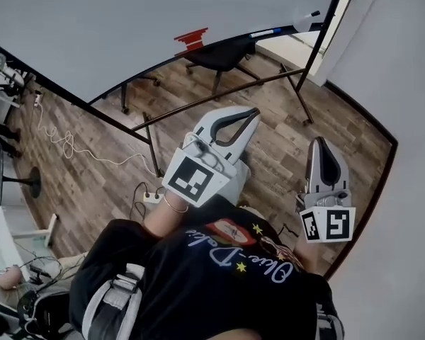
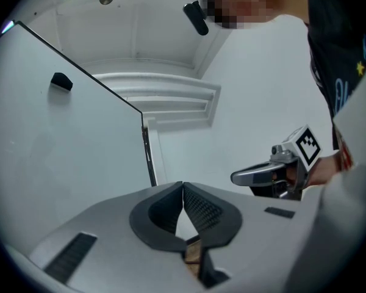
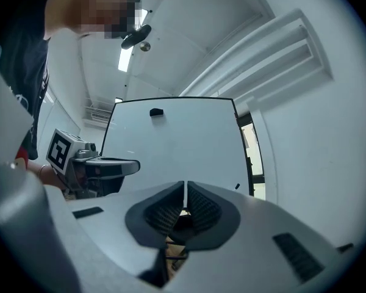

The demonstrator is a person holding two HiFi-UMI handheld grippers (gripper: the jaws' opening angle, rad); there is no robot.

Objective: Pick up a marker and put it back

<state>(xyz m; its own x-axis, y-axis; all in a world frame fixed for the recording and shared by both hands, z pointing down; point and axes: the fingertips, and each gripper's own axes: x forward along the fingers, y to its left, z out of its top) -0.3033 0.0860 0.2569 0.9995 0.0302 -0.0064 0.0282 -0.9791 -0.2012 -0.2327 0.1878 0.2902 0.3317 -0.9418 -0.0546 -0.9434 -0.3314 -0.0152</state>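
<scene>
A marker (image 1: 266, 32) with a blue cap lies on the whiteboard's (image 1: 142, 20) tray at the top of the head view, next to a red eraser (image 1: 191, 38). My left gripper (image 1: 253, 113) is held in front of the person's chest, well short of the tray. In its own view the left gripper (image 2: 183, 185) has its jaws together with nothing between them. My right gripper (image 1: 319, 143) hangs lower right, pointing up. In its own view the right gripper (image 3: 186, 183) is shut too and empty. Each gripper shows in the other's view, beside the board.
A black office chair (image 1: 219, 55) stands behind the board's dark metal stand (image 1: 219, 94). A white cable (image 1: 71, 144) and power strip (image 1: 154, 197) lie on the wood floor at left. A small black object (image 3: 156, 112) sticks to the board face. White walls close in on the right.
</scene>
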